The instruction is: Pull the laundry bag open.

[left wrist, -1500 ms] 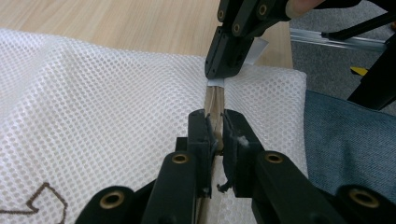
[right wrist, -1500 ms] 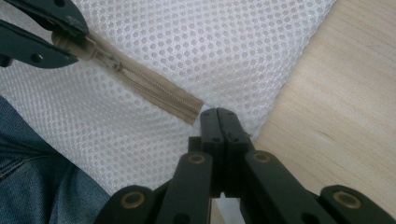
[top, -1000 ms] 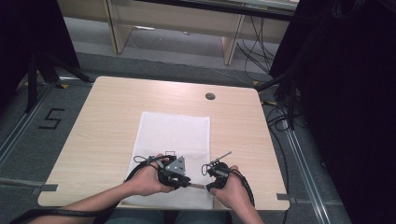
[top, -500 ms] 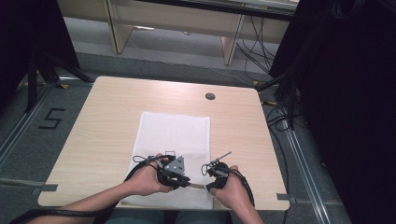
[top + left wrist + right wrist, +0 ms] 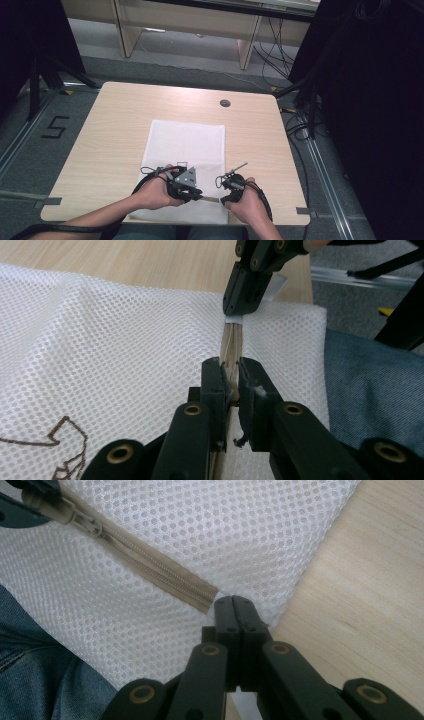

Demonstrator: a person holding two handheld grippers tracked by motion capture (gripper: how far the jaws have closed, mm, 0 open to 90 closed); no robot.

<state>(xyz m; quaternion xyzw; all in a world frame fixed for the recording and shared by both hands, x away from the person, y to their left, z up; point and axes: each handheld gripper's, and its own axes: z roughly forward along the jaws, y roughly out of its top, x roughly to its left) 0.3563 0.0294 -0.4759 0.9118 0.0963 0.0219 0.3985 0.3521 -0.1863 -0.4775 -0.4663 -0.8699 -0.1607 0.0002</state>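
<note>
mesh bag (image 5: 187,145) on tabletop (image 5: 115,125), near-centre | zipper (image 5: 150,562) along bag's near edge | my left gripper (image 5: 192,192) left of my right gripper (image 5: 224,200)

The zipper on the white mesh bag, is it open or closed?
Closed between the grippers: the beige zipper teeth are meshed from the right gripper up to the slider.

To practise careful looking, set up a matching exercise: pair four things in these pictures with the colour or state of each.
Things:
1. mesh bag
2. zipper
3. left gripper
4. right gripper

States:
A. beige, running along the bag's near edge
B. white, lying flat on the table
C. pinching the bag's edge at the end of the zipper
D. clamped on the zipper's slider

Pairs: 1-B, 2-A, 3-D, 4-C
</note>
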